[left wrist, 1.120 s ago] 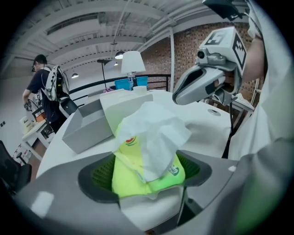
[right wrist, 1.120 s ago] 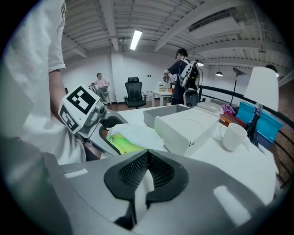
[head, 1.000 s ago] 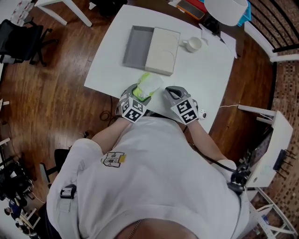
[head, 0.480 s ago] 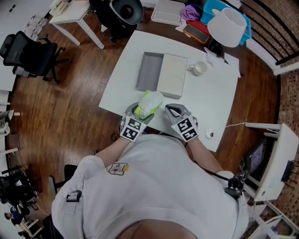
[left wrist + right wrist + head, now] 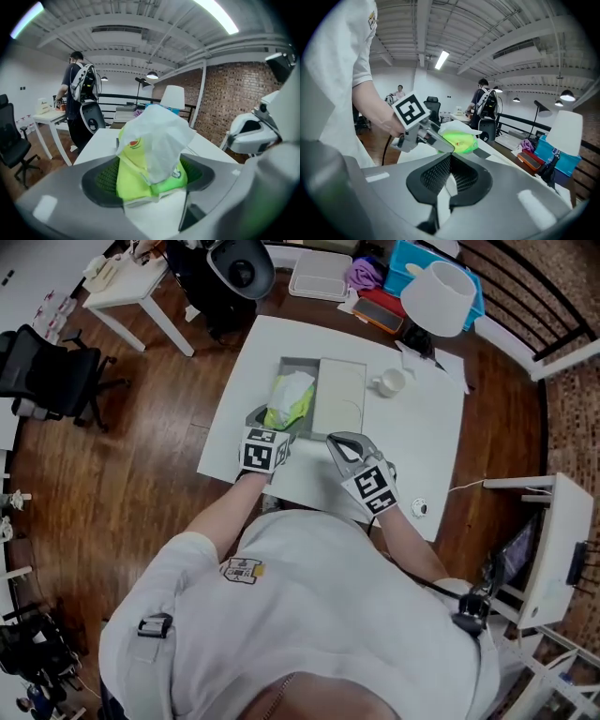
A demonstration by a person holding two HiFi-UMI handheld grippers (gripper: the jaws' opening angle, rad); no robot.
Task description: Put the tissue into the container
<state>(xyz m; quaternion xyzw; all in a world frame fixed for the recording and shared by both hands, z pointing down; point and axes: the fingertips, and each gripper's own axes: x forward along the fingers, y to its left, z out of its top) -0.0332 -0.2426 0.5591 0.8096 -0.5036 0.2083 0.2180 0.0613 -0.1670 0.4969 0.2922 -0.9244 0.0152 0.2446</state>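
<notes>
A lime-green tissue pack with a white tissue sticking out of it hangs over the near end of the grey container. My left gripper is shut on the pack. In the left gripper view the pack fills the space between the jaws of that gripper, pressed from both sides. The container's white lid lies beside it on the right. My right gripper is held above the table's near part, its jaws shut with nothing in them. From there the pack shows ahead to the left.
On the white table a white cup stands right of the lid, and a small round object lies near the front right edge. A white lampshade and coloured bins are at the far side. A black chair stands on the left.
My left gripper has carried the tissue pack up and away from the body, from the table's near edge to above the grey container. The right gripper has risen a little.
</notes>
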